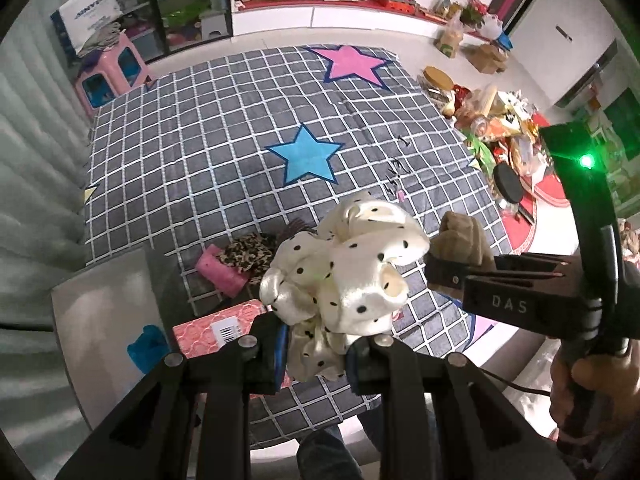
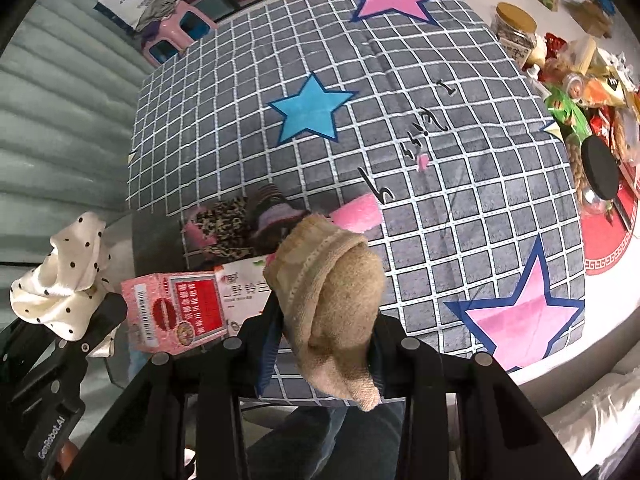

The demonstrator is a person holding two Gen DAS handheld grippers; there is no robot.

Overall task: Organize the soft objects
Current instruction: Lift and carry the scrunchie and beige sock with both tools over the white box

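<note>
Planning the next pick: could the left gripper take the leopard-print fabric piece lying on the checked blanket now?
Probably not yet: the left gripper is shut on the cream polka-dot satin scrunchie, so its jaws are occupied, though the leopard-print fabric piece lies uncovered.

Scrunchie held above the near edge of the blanket, sock held to its right, cloth pile and box laid near the blanket's near-left corner, snacks heaped beyond its right edge, stool set past its far-left corner

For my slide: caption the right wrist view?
Right tongs grip a tan sock above the checked blanket.
</note>
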